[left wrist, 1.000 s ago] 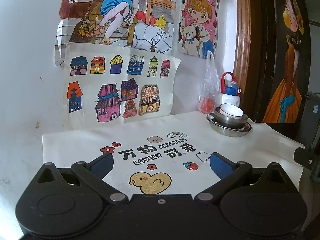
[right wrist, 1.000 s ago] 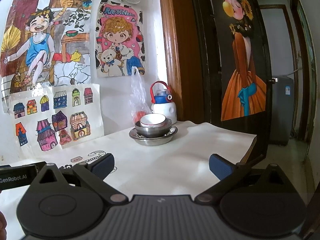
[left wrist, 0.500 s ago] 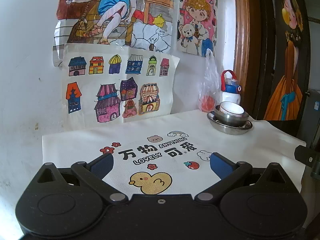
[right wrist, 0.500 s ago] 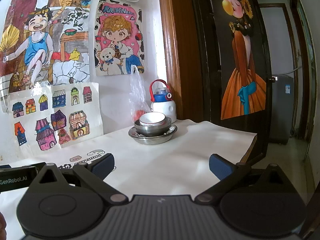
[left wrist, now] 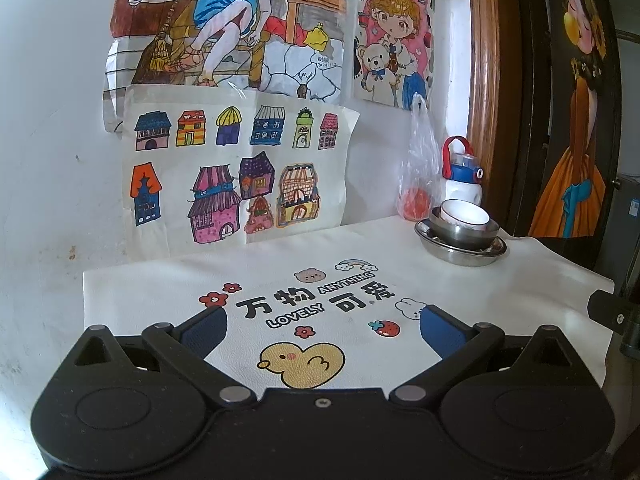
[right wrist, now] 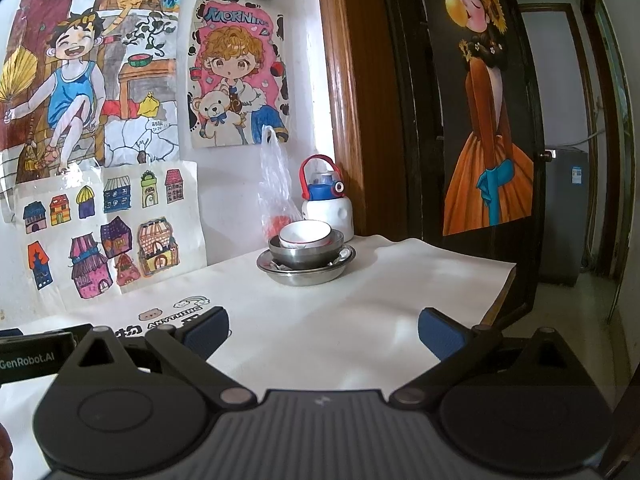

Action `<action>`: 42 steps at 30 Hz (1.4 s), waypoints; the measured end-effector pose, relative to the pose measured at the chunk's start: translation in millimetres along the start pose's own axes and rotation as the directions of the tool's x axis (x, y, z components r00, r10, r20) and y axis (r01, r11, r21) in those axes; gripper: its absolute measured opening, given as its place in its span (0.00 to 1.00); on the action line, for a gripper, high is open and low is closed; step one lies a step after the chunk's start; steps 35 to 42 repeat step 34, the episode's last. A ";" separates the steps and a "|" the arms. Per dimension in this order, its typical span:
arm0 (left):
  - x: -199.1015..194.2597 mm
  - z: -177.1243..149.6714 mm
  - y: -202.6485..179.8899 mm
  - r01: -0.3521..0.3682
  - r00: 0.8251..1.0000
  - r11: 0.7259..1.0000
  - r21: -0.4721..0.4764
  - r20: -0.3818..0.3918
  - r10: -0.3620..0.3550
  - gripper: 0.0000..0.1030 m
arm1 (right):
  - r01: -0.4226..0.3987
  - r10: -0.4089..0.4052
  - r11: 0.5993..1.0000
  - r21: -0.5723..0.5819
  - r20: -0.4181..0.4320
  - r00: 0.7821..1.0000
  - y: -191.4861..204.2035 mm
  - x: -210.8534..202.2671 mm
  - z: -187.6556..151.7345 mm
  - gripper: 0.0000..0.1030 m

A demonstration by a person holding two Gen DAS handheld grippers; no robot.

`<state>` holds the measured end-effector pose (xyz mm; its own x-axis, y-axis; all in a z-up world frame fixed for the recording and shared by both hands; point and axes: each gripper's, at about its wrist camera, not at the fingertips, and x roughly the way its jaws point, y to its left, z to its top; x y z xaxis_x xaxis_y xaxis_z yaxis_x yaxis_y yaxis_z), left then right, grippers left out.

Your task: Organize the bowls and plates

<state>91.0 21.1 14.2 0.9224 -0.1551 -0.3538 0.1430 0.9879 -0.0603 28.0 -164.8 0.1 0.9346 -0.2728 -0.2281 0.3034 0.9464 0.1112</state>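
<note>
Drawings are hanging on the wall behind a cloth-covered counter. Left gripper and right gripper are hovering low with jaws spread, empty. White bowl is sitting in a steel bowl on a steel plate, far right by the bottle.

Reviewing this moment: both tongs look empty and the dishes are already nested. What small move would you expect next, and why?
Probably easing the right tongs forward toward the white bowl. It sits nested in the metal bowl on the metal plate, straight ahead but well beyond the open tongs; the left tongs sit farther off to the side.
</note>
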 end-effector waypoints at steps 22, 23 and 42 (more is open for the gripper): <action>4.0 -0.2 1.0 0.003 1.000 1.000 0.001 -0.009 -0.003 0.99 | 0.001 -0.001 1.000 -0.001 -0.003 1.000 -0.6 2.8 0.4 1.00; 4.3 -0.4 1.5 0.003 1.000 1.000 0.001 -0.009 -0.003 0.99 | 0.001 -0.001 1.000 -0.001 -0.004 1.000 -0.6 3.0 0.0 1.00; 4.5 0.0 1.2 0.004 1.000 1.000 0.002 -0.010 -0.004 0.99 | 0.001 -0.001 1.000 0.000 -0.007 1.000 -1.7 4.8 -0.4 1.00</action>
